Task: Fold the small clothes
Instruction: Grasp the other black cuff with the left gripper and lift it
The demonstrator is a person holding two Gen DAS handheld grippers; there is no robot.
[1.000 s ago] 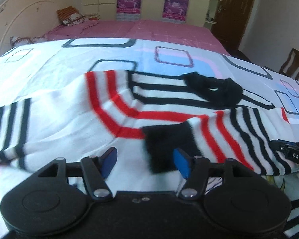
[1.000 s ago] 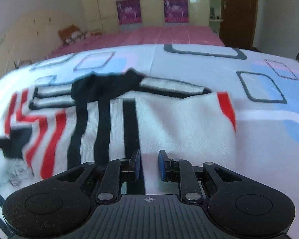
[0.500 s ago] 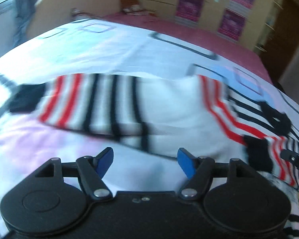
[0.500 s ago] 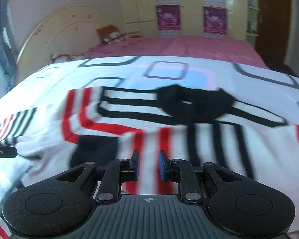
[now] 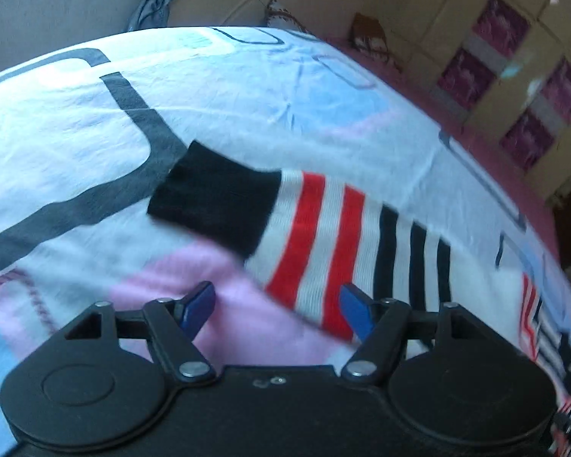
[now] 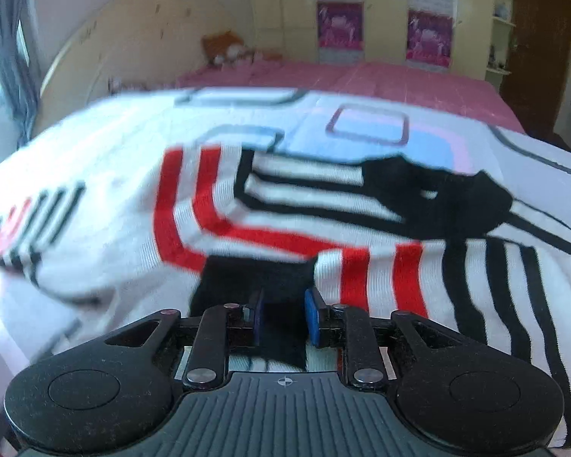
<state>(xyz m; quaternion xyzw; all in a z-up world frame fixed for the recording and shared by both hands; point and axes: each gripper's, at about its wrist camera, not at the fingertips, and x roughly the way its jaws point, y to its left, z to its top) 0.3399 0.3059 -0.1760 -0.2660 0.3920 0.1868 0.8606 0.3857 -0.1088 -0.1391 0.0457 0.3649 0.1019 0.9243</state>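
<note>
A small striped sweater (image 6: 323,224) lies spread flat on the patterned bedsheet (image 5: 247,87), one sleeve already folded across its chest. The left gripper (image 5: 278,306) hangs with its jaws wide, having just been opening further, above the outstretched sleeve (image 5: 323,236), whose black cuff (image 5: 213,200) lies just ahead and nothing is pinched. The right gripper (image 6: 283,318) has its narrow jaws just easing apart around the folded sleeve's black cuff (image 6: 255,285), which sits between the blue pads (image 6: 314,316); whether they still pinch it I cannot tell.

A bed (image 6: 418,76) with a pink sheet and a curved cream headboard (image 6: 125,38) fills the room. Cream wardrobes (image 6: 384,11) with pink posters stand behind; a brown door (image 6: 540,45) is right, grey curtains (image 6: 7,49) left.
</note>
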